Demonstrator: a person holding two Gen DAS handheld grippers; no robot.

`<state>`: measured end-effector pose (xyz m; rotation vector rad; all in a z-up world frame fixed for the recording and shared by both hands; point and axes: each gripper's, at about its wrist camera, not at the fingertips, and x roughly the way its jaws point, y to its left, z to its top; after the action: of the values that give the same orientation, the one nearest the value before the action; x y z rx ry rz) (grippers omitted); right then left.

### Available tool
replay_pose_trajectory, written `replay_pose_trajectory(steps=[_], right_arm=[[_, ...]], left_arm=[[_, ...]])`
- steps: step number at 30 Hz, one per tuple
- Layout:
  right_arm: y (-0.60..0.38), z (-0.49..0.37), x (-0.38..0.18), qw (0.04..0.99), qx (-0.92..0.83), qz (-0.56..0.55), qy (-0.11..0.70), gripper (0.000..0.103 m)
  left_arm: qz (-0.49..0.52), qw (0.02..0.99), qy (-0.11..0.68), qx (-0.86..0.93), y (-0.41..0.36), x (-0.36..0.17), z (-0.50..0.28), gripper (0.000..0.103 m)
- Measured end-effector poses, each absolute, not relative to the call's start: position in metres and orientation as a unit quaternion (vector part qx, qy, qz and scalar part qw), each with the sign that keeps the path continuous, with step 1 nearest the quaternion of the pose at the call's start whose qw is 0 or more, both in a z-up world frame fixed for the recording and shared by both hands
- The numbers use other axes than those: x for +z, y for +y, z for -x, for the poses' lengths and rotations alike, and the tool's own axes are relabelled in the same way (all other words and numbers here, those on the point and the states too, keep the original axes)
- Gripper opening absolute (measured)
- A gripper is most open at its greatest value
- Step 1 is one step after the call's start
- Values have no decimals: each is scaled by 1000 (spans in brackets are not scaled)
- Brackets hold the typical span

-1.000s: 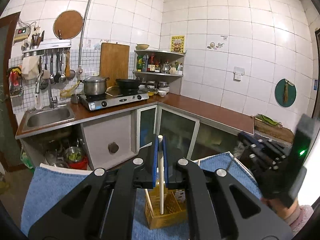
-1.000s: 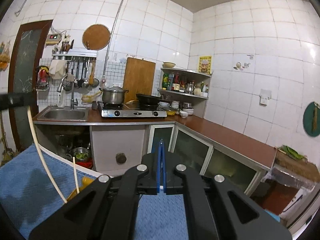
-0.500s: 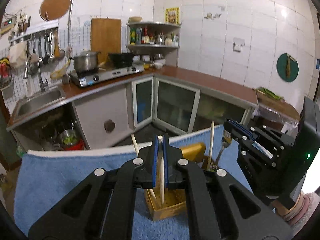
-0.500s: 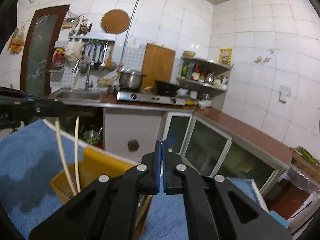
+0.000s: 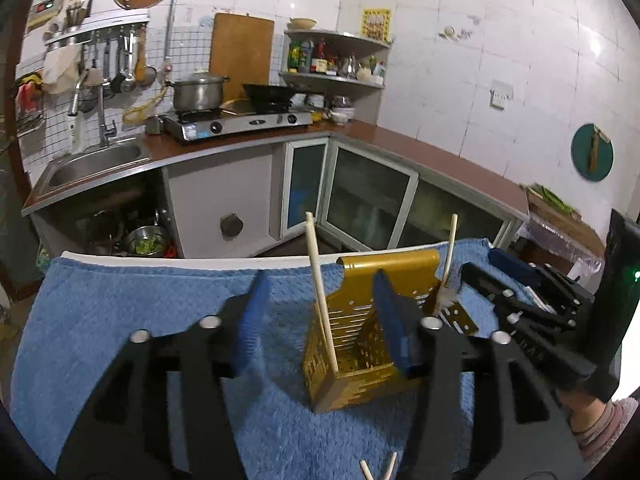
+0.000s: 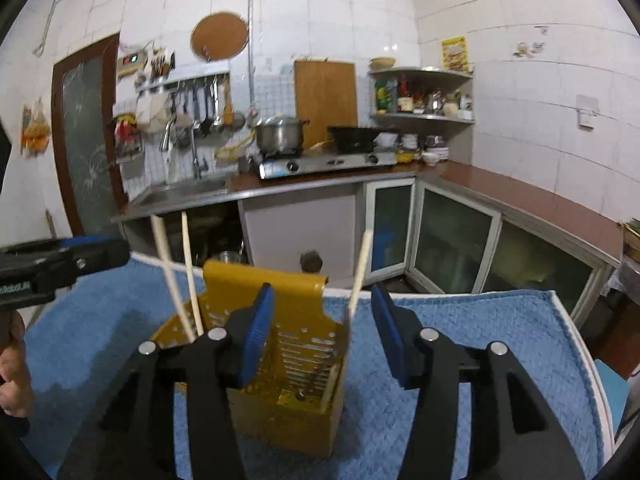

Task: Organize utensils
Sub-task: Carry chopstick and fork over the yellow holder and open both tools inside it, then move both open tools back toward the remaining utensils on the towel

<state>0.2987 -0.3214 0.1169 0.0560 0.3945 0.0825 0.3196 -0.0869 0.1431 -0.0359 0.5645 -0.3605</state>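
Observation:
A yellow perforated utensil holder (image 5: 360, 344) stands upright on a blue towel (image 5: 120, 320); it also shows in the right wrist view (image 6: 296, 360). Pale chopsticks stand in it: one (image 5: 320, 296) leans at its left side, another (image 5: 448, 248) at its right. In the right wrist view two chopsticks (image 6: 176, 280) stand at the left and one (image 6: 356, 280) at the right. My left gripper (image 5: 320, 320) is open and empty just above the holder. My right gripper (image 6: 322, 328) is open and empty over the holder; it also shows from outside in the left wrist view (image 5: 528, 296).
Two chopstick tips (image 5: 378, 468) lie on the towel at the bottom edge. The table's white edge (image 5: 180, 258) runs behind the towel. Beyond it are kitchen counters, a sink (image 5: 92, 164) and a stove (image 5: 236, 120).
My left gripper opened and let go of the chopstick, which now stands in the holder. My right gripper opened too and moved in over the holder.

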Motion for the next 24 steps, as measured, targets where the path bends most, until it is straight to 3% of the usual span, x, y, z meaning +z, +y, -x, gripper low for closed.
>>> replay_pose_trajectory(steps=[1,4,6,9,14,24], right_arm=[[-322,-295,119,979,36,-28,198,51],[-325,-277,122,978,15,-30,206,52],[-325,-263,119,977,-6,-25,213,59],[-326,-244,107,973,-24,-34,225,67],[-324,-218,71,964,-47,-36,259,72],[-322,-190,-8,935,-69,-46,344,72]], left_arm=[[23,945,277,-175,-81,146,-313,59],[28,947,277,-161,-70,147,-299,78],[26,948,277,-153,-63,142,-287,86],[20,943,297,-151,-59,126,-277,88],[17,932,331,-144,-58,88,-263,94],[-37,902,399,-160,-87,15,-240,94]])
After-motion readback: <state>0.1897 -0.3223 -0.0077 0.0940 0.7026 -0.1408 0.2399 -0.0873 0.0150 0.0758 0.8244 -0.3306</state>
